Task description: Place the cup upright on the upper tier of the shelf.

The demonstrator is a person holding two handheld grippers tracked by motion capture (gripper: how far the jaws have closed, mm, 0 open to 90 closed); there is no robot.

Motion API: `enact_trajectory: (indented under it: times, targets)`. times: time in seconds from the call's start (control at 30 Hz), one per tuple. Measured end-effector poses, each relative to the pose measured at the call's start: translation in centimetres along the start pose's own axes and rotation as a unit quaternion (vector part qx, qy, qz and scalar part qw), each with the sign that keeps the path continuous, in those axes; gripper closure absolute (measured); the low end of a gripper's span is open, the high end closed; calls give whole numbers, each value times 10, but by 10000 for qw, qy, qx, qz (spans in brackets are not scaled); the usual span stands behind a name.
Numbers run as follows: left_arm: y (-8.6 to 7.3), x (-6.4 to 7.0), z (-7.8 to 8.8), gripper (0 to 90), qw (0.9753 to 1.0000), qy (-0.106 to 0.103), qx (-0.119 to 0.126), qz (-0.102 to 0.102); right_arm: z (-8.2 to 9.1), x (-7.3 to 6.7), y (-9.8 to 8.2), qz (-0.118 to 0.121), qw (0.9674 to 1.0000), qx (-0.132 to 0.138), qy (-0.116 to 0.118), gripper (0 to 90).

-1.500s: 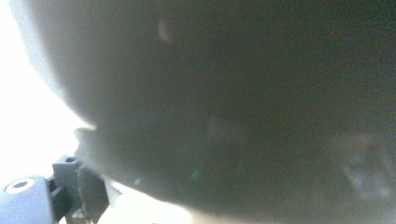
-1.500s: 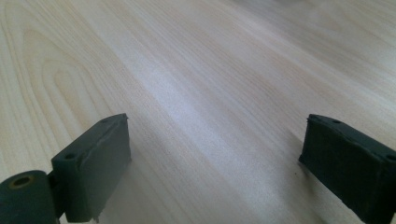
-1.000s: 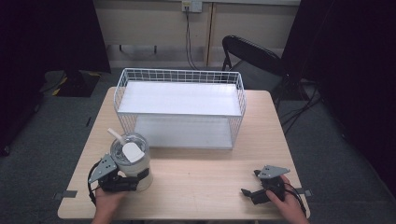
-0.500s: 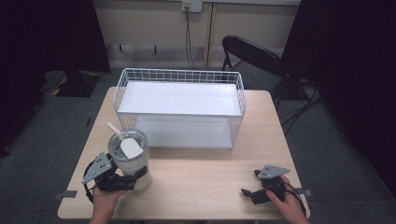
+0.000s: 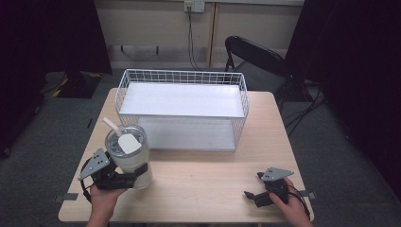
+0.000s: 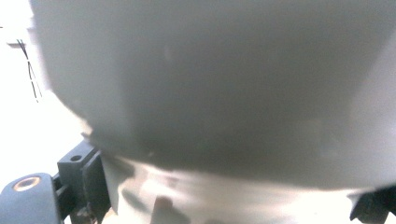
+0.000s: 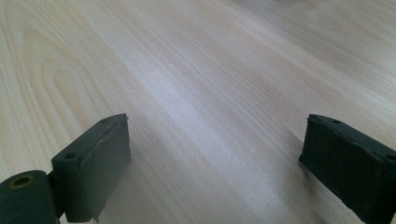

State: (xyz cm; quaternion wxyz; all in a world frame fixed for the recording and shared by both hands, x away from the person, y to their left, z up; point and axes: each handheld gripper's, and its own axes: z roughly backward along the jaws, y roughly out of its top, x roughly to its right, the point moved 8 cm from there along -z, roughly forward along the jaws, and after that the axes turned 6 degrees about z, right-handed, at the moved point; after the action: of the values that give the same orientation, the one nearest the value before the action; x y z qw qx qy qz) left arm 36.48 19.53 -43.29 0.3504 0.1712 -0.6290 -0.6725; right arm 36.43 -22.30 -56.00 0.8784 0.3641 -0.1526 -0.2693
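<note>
The tumbler [image 6: 215, 93] is blurred in the left gripper view (too close), its top cut off; the jaws beside it are mostly hidden.

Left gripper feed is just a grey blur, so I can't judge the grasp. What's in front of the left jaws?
Observer: A white tumbler with a clear lid and a straw. In the high view the left gripper has its jaws closed around the lower body.
Operator: Upright?
Observer: It leans a little toward the left gripper, near the front left corner of the table.
Operator: What's behind it?
Observer: A white wire basket, standing apart from the tumbler.
Operator: Right side busy?
Observer: No. The right gripper lies low over bare wood with its jaws wide apart and nothing between them.
</note>
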Motion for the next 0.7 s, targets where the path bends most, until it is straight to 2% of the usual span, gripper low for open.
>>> enact_trajectory:
  times: [0.57, 0.7]
  targets:
    - [31, 10, -14, 96, 9995, -216, 92, 197, 0, 0, 0, 0, 10000, 0, 0, 76]
    - [37, 12, -18, 97, 9996, -210, 67, 172, 0, 0, 0, 4, 10000, 2, -2, 76]
